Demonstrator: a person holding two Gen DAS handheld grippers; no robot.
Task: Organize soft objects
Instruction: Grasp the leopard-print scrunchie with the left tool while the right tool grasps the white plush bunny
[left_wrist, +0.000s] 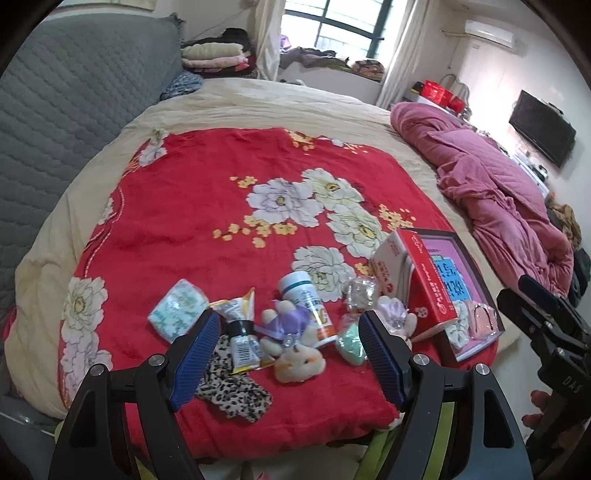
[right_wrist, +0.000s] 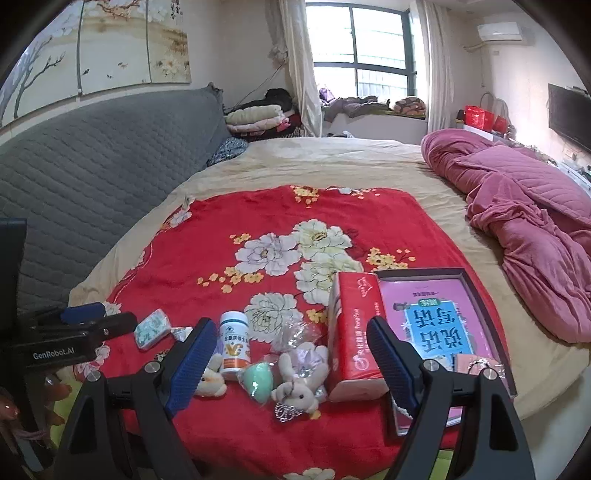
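Observation:
Small items lie in a cluster near the front edge of a red flowered blanket (left_wrist: 207, 206) on the bed. My left gripper (left_wrist: 288, 354) is open and empty, hovering over a plush bunny in a purple dress (left_wrist: 291, 343), a leopard-print cloth (left_wrist: 232, 391) and a snack pouch (left_wrist: 240, 332). My right gripper (right_wrist: 291, 354) is open and empty above a second plush bunny (right_wrist: 301, 384) and a mint green sponge (right_wrist: 256, 380). A red tissue pack (right_wrist: 352, 332) stands beside them. A small tissue packet (left_wrist: 177, 310) lies at the left.
A white pill bottle (right_wrist: 234, 343), crumpled clear plastic (right_wrist: 295, 332) and an open flat box with a pink and blue book (right_wrist: 439, 325) lie on the blanket. A pink quilt (right_wrist: 524, 206) is bunched at the right. A grey headboard (right_wrist: 92, 155) stands left.

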